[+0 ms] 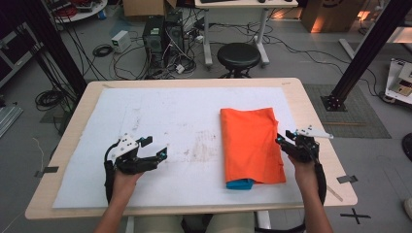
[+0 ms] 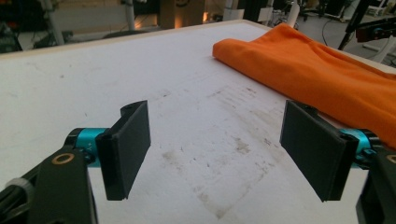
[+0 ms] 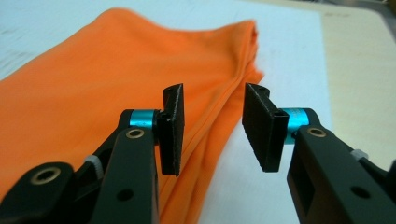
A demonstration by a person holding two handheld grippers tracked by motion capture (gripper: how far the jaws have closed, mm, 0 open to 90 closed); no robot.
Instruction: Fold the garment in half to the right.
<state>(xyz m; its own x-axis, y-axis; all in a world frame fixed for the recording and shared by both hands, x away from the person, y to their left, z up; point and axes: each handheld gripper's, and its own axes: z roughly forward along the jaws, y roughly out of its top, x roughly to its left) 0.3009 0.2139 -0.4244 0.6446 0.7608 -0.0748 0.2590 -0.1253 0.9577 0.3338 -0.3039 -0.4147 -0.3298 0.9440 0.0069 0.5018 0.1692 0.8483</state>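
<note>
A folded orange cloth point(image 1: 251, 144) lies on the right half of the white sheet point(image 1: 165, 111), with a bit of blue fabric point(image 1: 240, 184) poking out at its near end. My right gripper point(image 1: 285, 139) sits at the cloth's right edge, jaws open, nothing pressed between them. In the right gripper view the gripper point(image 3: 212, 126) hovers just over the cloth's point(image 3: 93, 93) layered edge. My left gripper point(image 1: 154, 147) stands wide open over the bare sheet, well left of the cloth. Its view has the gripper point(image 2: 217, 149) above the stained sheet with the cloth point(image 2: 317, 70) beyond to the right.
The wooden table point(image 1: 311, 107) edge runs close to the right of the cloth. Beyond the far edge stand a black stool point(image 1: 238, 56), computer towers point(image 1: 163, 36) and tangled cables. A black frame post point(image 1: 364, 53) rises at the right.
</note>
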